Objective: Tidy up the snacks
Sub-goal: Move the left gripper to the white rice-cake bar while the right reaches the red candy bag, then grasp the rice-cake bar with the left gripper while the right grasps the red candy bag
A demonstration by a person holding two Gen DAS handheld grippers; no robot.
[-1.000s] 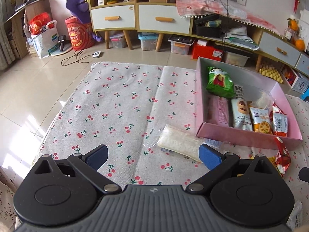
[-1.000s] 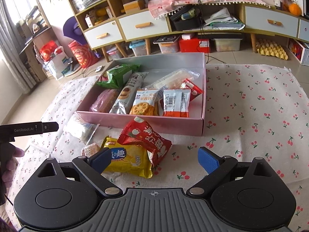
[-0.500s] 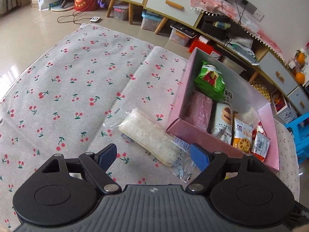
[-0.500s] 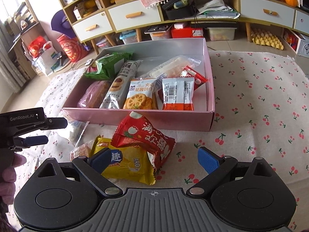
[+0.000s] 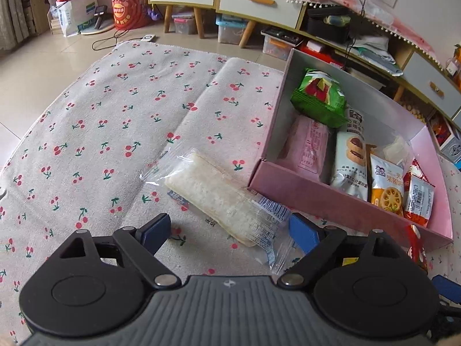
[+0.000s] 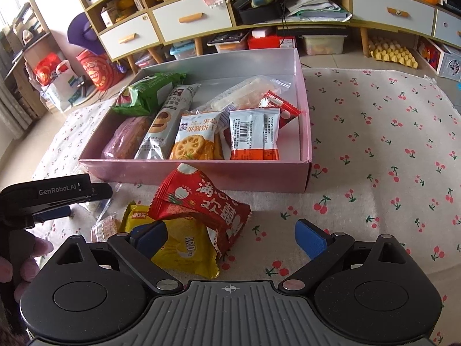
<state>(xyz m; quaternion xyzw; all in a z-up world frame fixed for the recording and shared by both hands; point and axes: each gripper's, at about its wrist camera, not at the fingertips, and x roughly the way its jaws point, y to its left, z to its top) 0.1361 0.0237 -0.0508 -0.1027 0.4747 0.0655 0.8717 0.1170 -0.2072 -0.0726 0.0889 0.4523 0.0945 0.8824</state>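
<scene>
A pink box (image 5: 331, 199) (image 6: 201, 173) on the cherry-print cloth holds several snack packets. A clear-wrapped white rice cracker (image 5: 213, 196) lies on the cloth just left of the box. My left gripper (image 5: 230, 230) is open, low over the cloth, its fingers either side of the cracker's near end. My right gripper (image 6: 230, 238) is open over a red packet (image 6: 201, 201) lying on a yellow packet (image 6: 178, 248) in front of the box. The left gripper also shows in the right wrist view (image 6: 57, 199).
A small pinkish snack (image 6: 105, 226) lies left of the yellow packet. Low cabinets with drawers (image 6: 190, 23), storage bins and bags stand on the floor beyond the cloth. The cloth (image 6: 389, 158) stretches bare right of the box.
My left gripper has moved forward and down until its fingers flank the rice cracker. My right gripper has moved forward toward the red and yellow packets. Both stay open.
</scene>
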